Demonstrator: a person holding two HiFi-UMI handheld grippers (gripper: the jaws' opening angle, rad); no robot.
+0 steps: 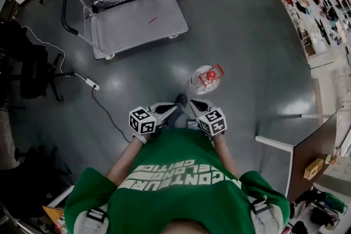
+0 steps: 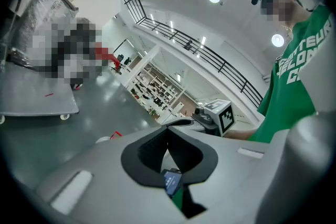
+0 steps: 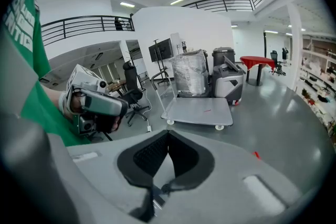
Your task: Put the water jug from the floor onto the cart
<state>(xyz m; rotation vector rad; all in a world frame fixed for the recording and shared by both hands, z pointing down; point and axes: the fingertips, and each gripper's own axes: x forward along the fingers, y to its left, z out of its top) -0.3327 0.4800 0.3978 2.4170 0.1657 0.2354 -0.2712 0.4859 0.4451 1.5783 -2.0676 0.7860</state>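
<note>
Office chair [image 1: 34,71]; likely power strip [image 1: 92,84]

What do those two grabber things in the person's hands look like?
The left gripper and right gripper are grey plastic with pointed tips and black ridged pads inside. Each carries a white cube with black square patterns. The person wears a green short-sleeved shirt with white letters.

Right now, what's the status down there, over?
Both shut, empty: left hand-held gripper, right hand-held gripper. The water jug on the floor, untouched. Nothing between it and the cart.
</note>
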